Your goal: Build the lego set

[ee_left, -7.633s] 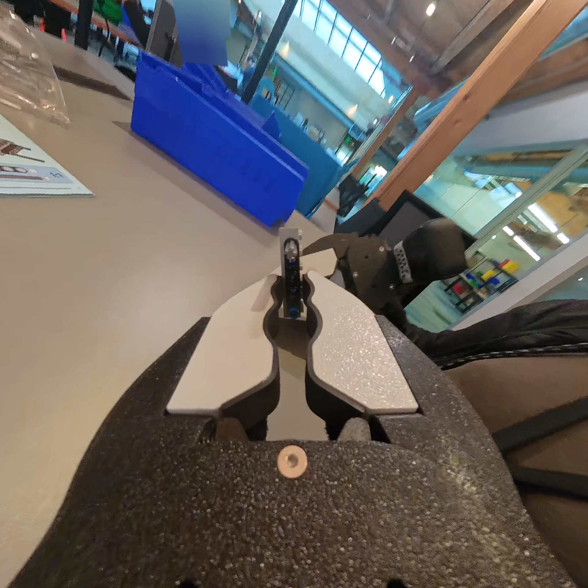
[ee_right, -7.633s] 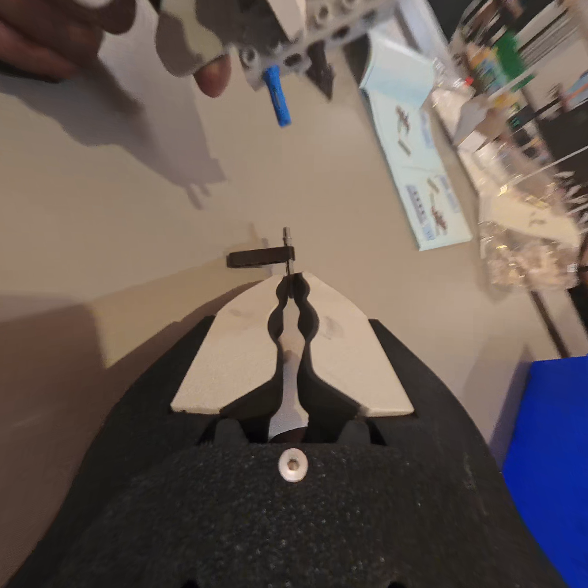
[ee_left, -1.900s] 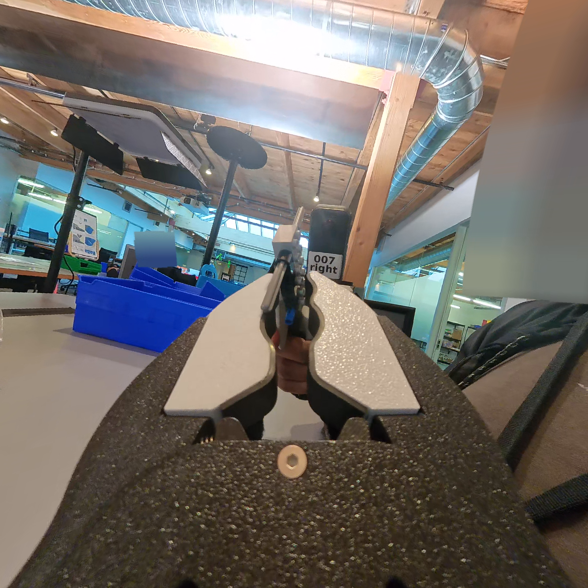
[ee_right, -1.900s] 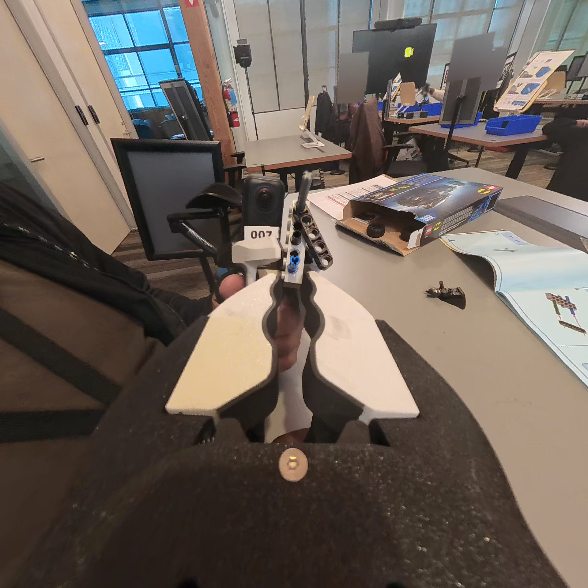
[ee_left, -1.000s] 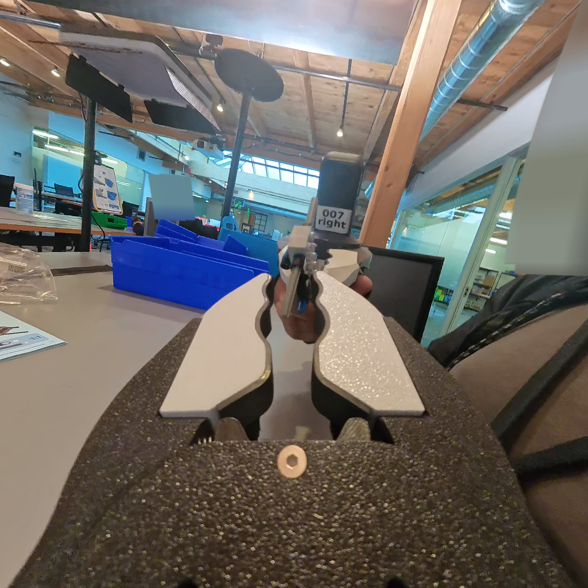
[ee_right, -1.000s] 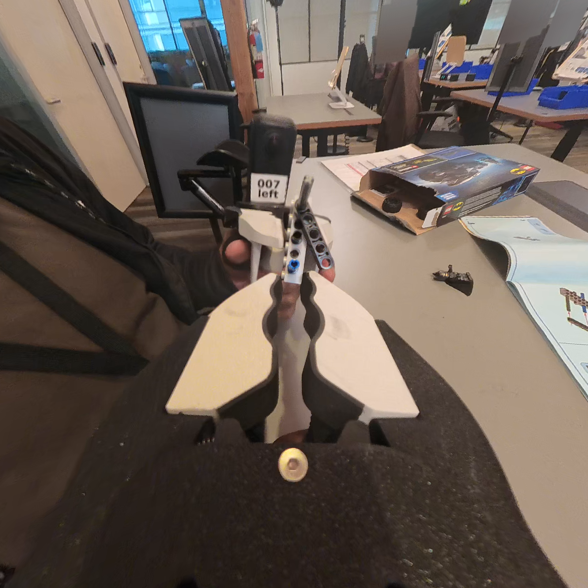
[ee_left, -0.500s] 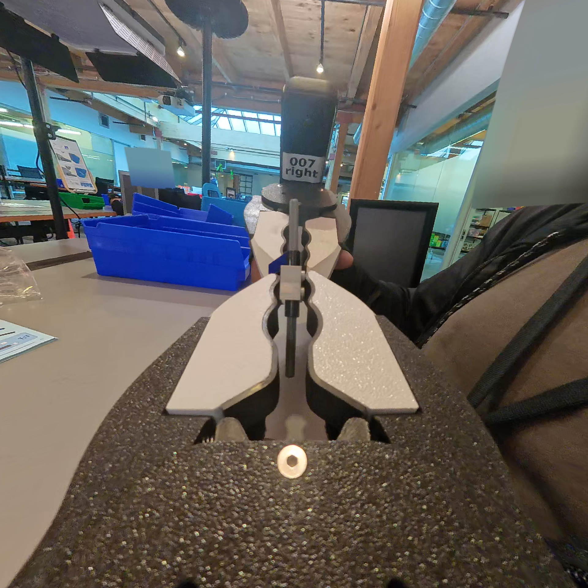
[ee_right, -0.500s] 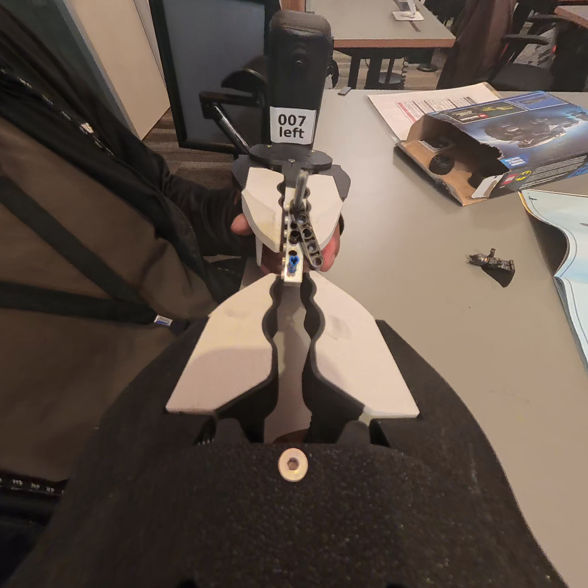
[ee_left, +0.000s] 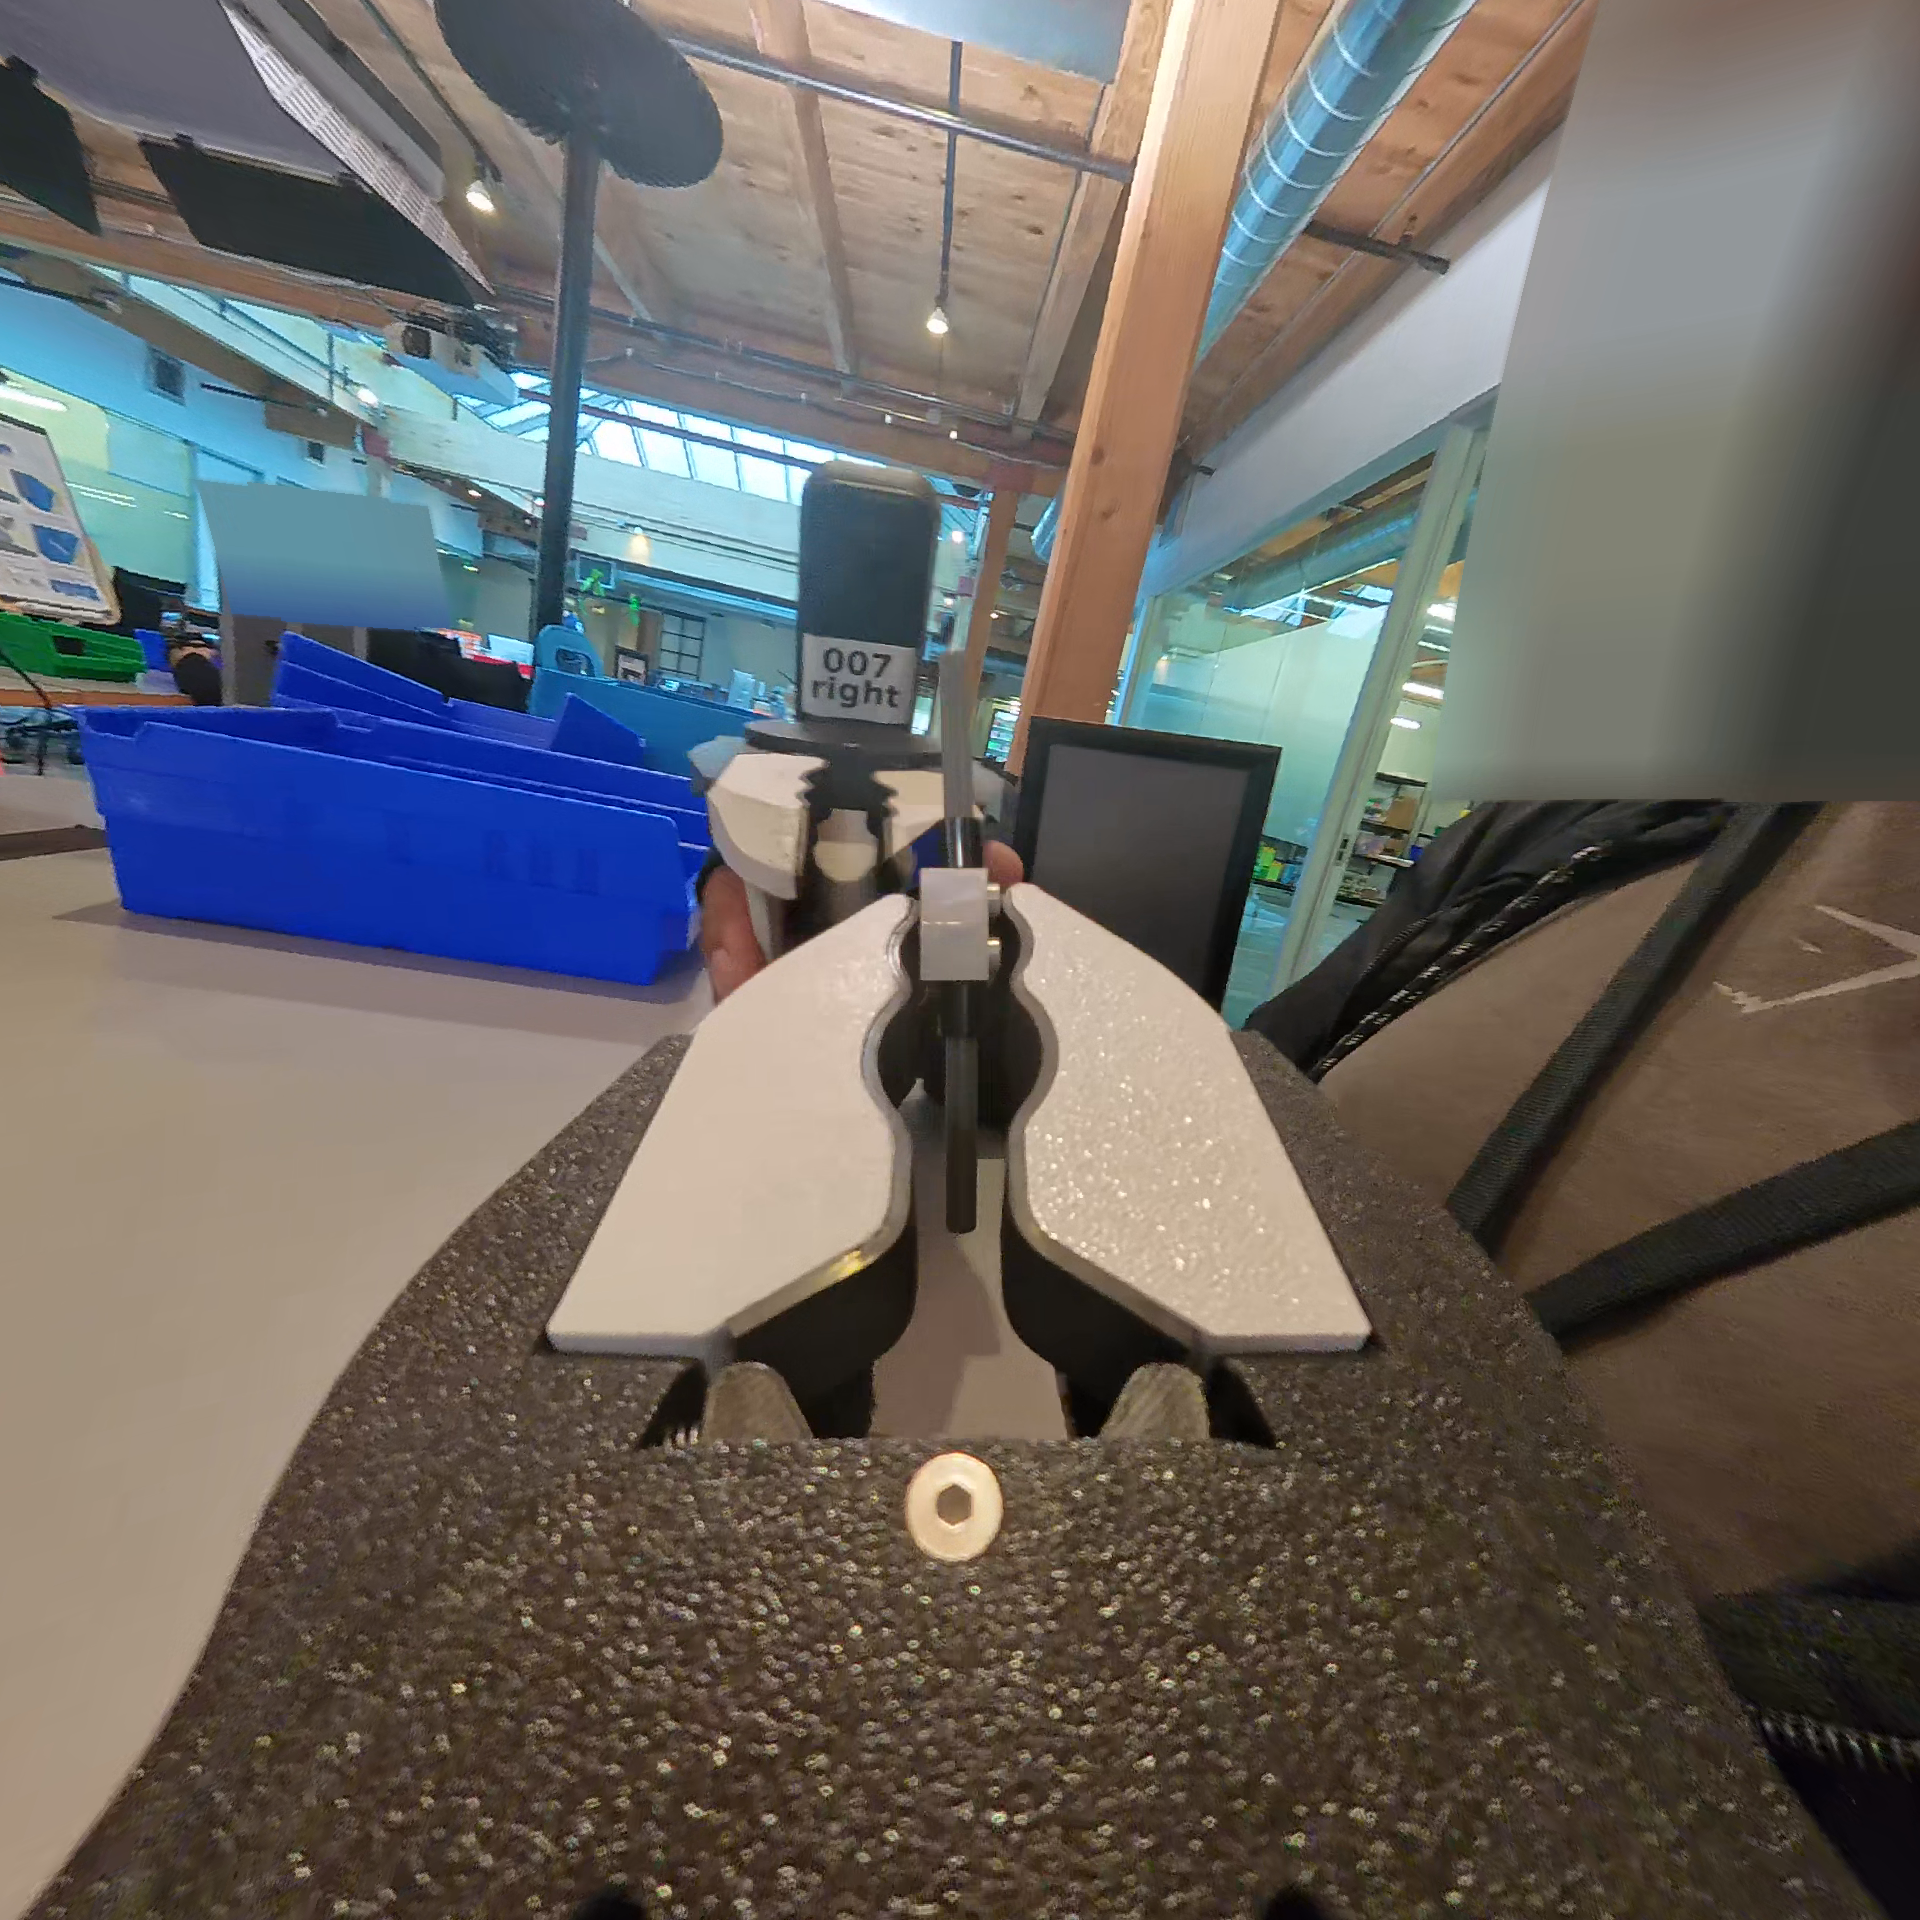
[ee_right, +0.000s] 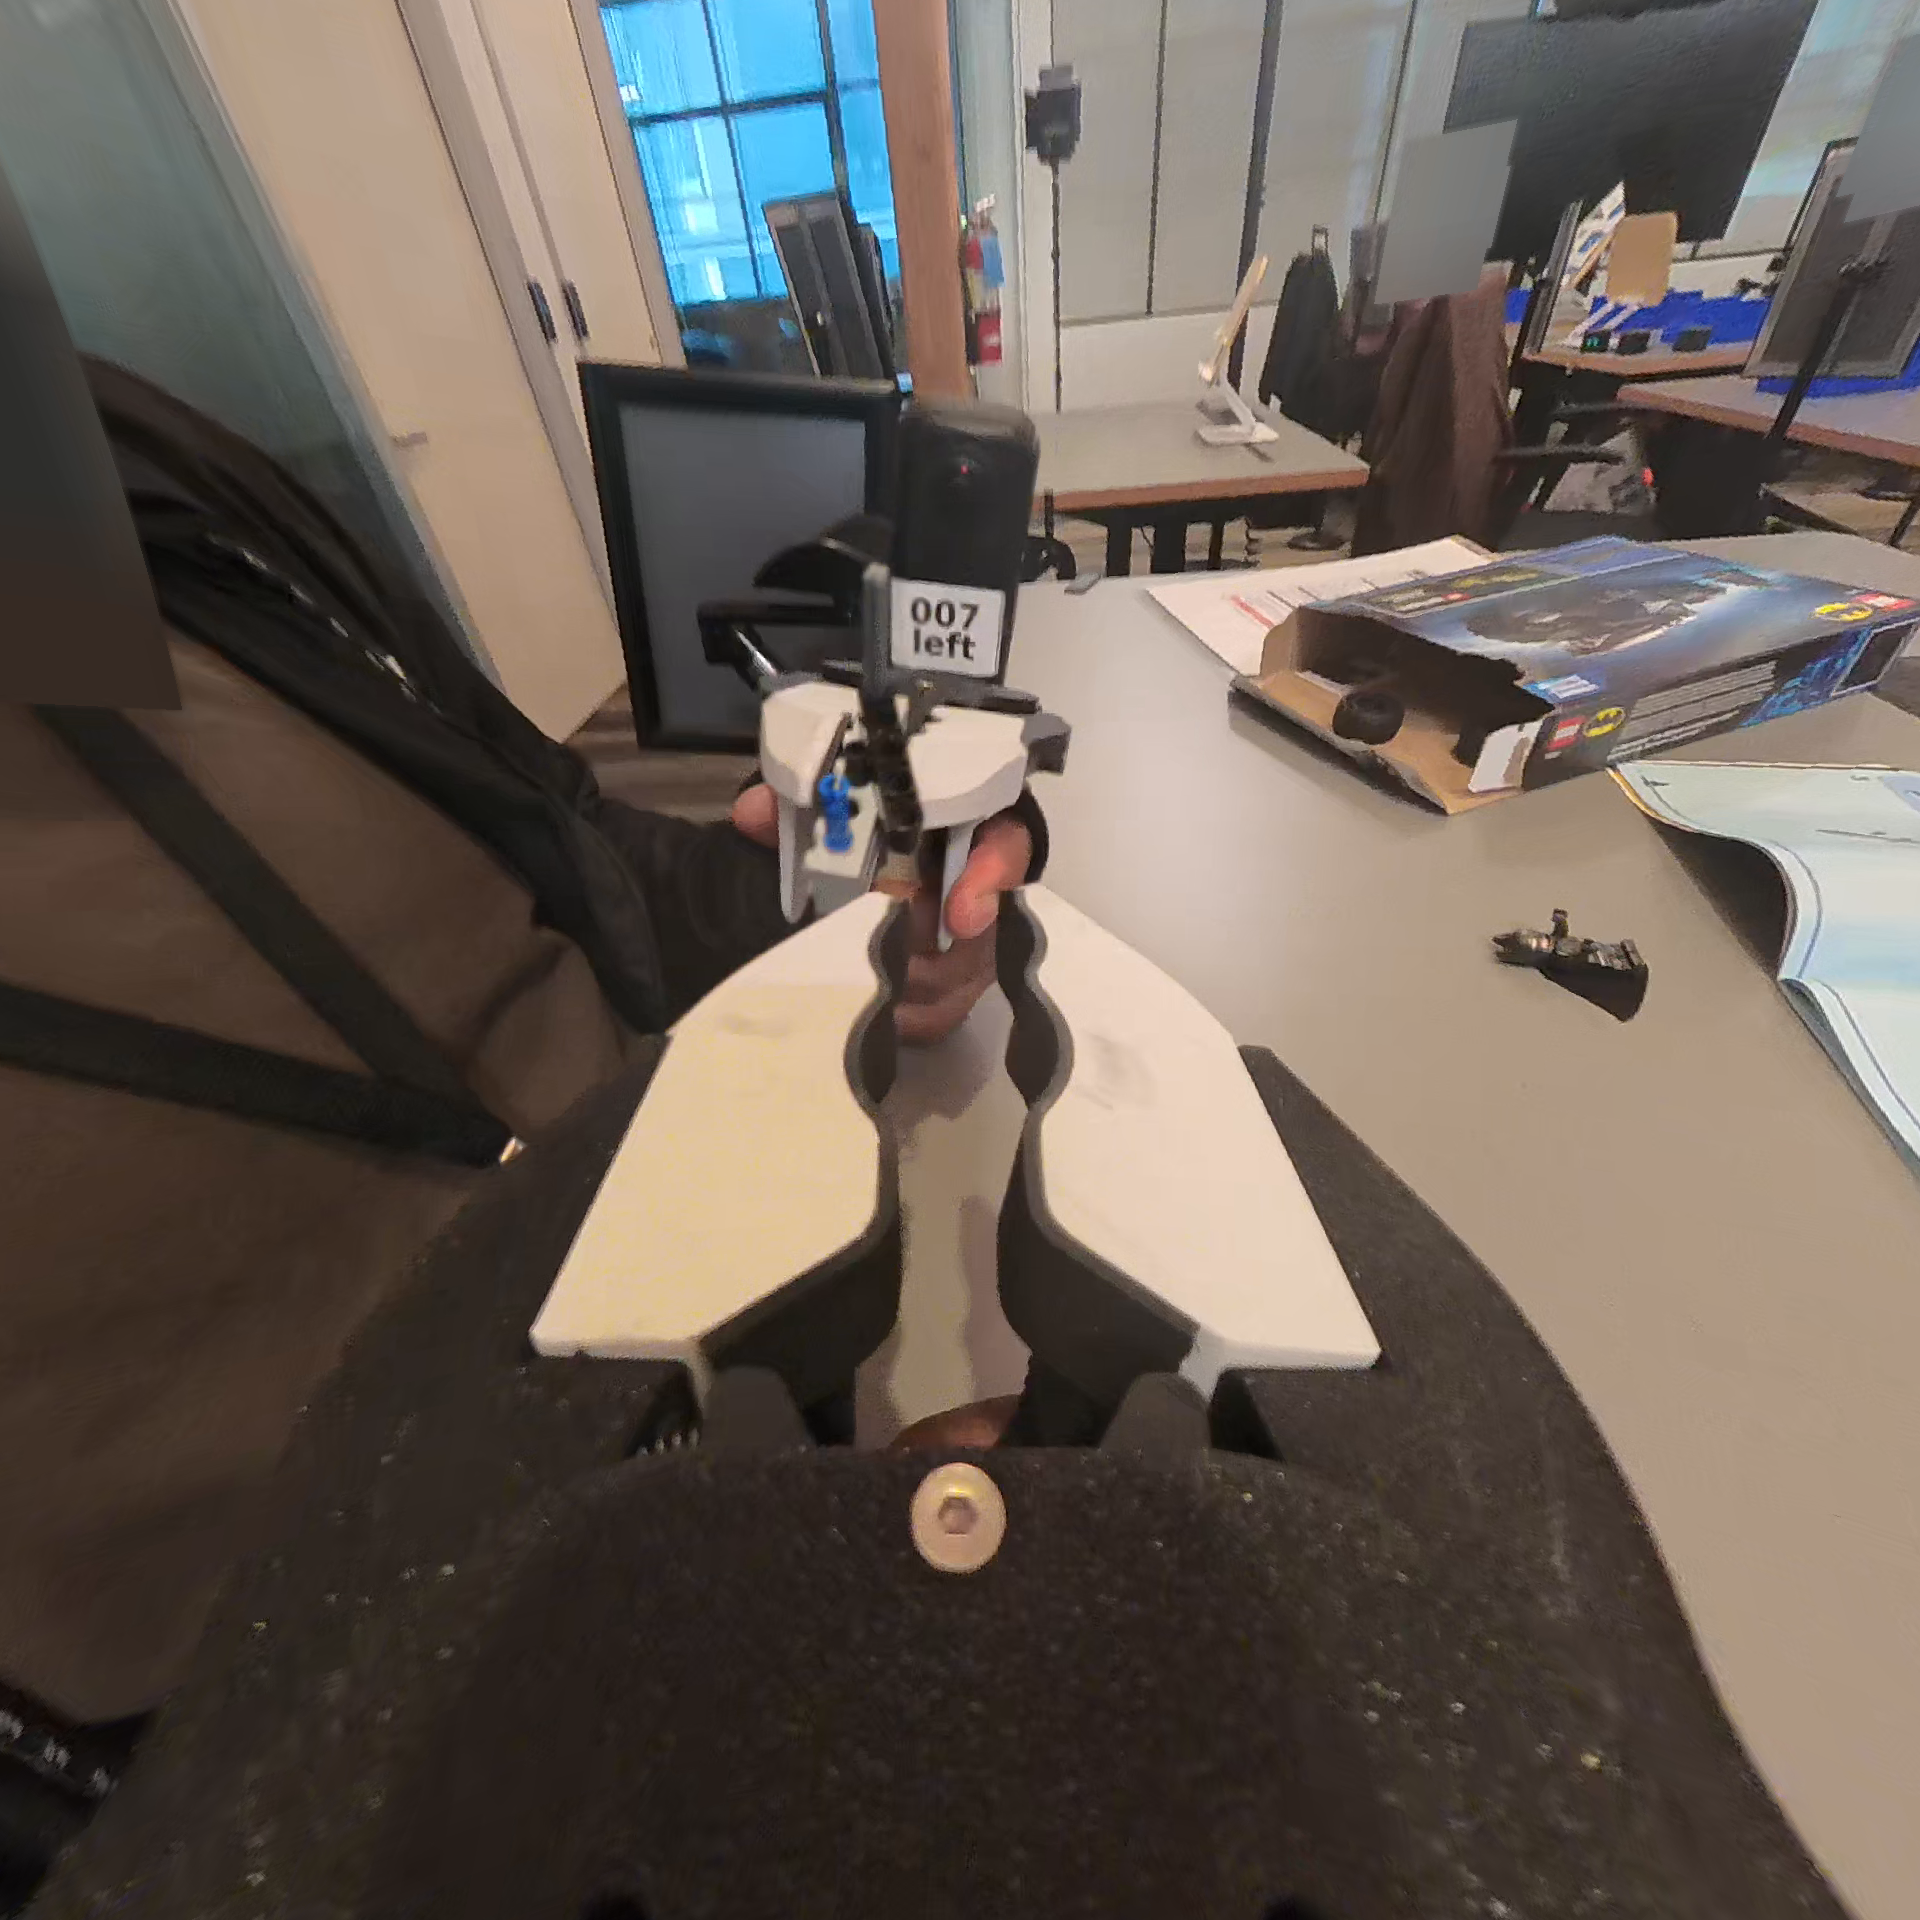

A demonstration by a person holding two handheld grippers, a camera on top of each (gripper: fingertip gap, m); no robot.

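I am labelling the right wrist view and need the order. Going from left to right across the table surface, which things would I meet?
Left gripper holding a small grey brick assembly → open blue cardboard box → small dark part → open booklet.

Grey-and-black brick assembly (ee_left: 954, 925) with blue pin, upright, clamped in left gripper (ee_left: 956, 935)

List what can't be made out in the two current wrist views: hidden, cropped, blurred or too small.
- Left wrist view: lower end of the grey-and-black toy-brick assembly hidden between the left gripper's white fingers.
- Left wrist view: right gripper partly hidden behind the assembly.
- Right wrist view: the assembly is motion-blurred; blue pin seating unclear.
- Right wrist view: small dark brick piece on the grey table, too small.
- Both views: grey patches cover parts.
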